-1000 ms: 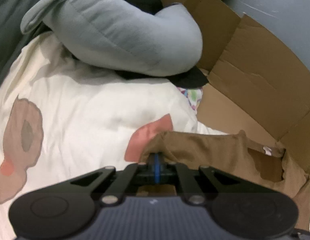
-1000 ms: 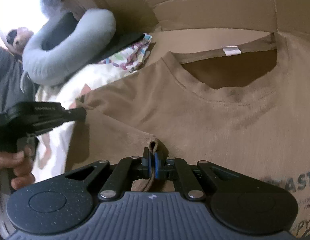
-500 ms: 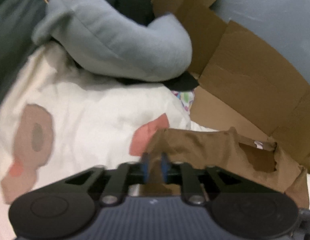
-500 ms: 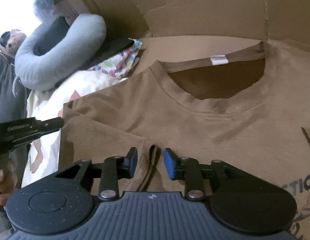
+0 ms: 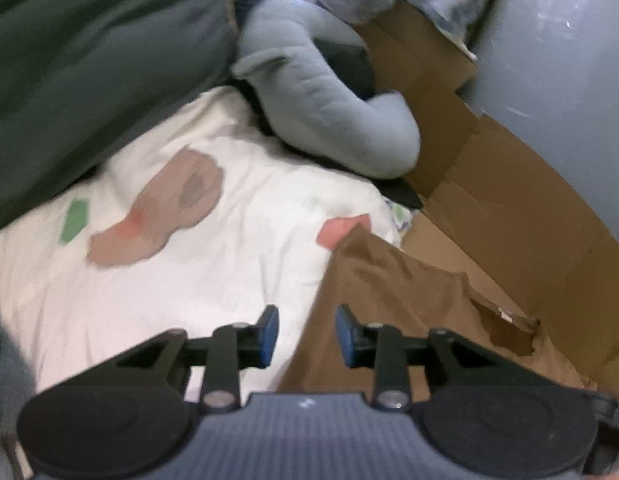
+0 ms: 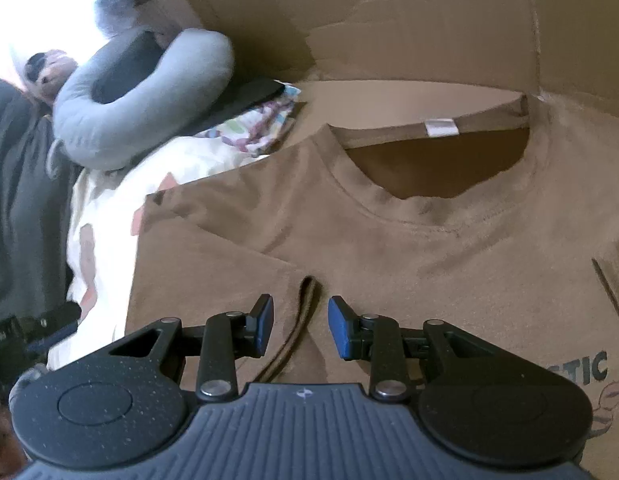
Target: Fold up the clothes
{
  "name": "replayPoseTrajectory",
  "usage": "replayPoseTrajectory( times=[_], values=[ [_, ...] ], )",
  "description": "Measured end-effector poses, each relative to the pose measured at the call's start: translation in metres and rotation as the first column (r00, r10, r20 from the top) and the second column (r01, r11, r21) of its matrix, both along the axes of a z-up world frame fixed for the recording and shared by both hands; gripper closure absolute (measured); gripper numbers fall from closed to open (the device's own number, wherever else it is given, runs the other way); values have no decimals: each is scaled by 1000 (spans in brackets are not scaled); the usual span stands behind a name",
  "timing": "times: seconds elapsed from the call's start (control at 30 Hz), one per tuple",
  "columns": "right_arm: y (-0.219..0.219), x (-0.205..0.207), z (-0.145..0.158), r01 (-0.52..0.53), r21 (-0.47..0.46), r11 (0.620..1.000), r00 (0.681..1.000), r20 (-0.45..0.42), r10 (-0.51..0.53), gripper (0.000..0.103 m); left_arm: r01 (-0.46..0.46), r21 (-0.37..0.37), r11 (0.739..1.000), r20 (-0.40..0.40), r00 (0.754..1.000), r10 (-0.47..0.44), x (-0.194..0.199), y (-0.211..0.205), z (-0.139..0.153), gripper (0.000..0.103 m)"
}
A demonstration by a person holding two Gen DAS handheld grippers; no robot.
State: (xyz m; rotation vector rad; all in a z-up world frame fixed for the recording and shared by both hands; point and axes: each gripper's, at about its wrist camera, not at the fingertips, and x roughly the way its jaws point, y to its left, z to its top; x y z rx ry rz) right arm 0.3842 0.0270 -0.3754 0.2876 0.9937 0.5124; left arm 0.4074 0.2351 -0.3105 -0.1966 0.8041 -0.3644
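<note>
on brown t-shirt (image 6: 429, 264): "stic" print (image 6: 581, 368) | left gripper (image 5: 305, 334) opening, empty | right gripper (image 6: 300, 326) parted, empty

cloth, cardboard and matt plastic

the tee (image 6: 409, 248) is soft matt brown knit cloth with a stitched collar, a small white woven tag (image 6: 440, 127) and a flat printed graphic. the sheet (image 5: 197, 264) is smooth white cotton-like cloth, lightly creased, with flat colour patches. the pillow (image 5: 329, 120) is fuzzy grey fleece (a plush nap). the cardboard (image 5: 509, 208) is matt brown paperboard, creased and torn at its edges. the left gripper (image 5: 307, 330) and right gripper (image 6: 301, 328) are matt black plastic, finely speckled, with ribbed grey housings, dull blue pads (image 6: 338, 326) and shiny metal rivets (image 6: 215, 388).
</note>
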Motion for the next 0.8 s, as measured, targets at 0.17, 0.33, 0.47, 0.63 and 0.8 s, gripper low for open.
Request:
replayPoseTrajectory(
  times=[0.17, 0.33, 0.47, 0.63, 0.8],
  values=[
    [-2, -1, 4, -50, 7, 999, 998, 25, 50, 66, -147, -25, 989, -41, 988, 146, -34, 16, -11, 62],
    [4, -7, 12, -91, -30, 995, 992, 83, 93, 66, -177, -54, 983, -81, 982, 173, -57, 15, -15, 61],
    [10, -10, 14, -114, -32, 993, 987, 107, 117, 66, -211, -73, 975, -147, 969, 199, -76, 13, -26, 60],
    [17, -7, 10, -148, -49, 988, 983, 106, 152, 66, -110, -99, 989, -213, 973, 87, -84, 6, -50, 60],
    [17, -3, 6, -151, -52, 987, 983, 97, 155, 67, -95, -128, 987, -225, 972, 65, -84, 4, -62, 61]
  ],
)
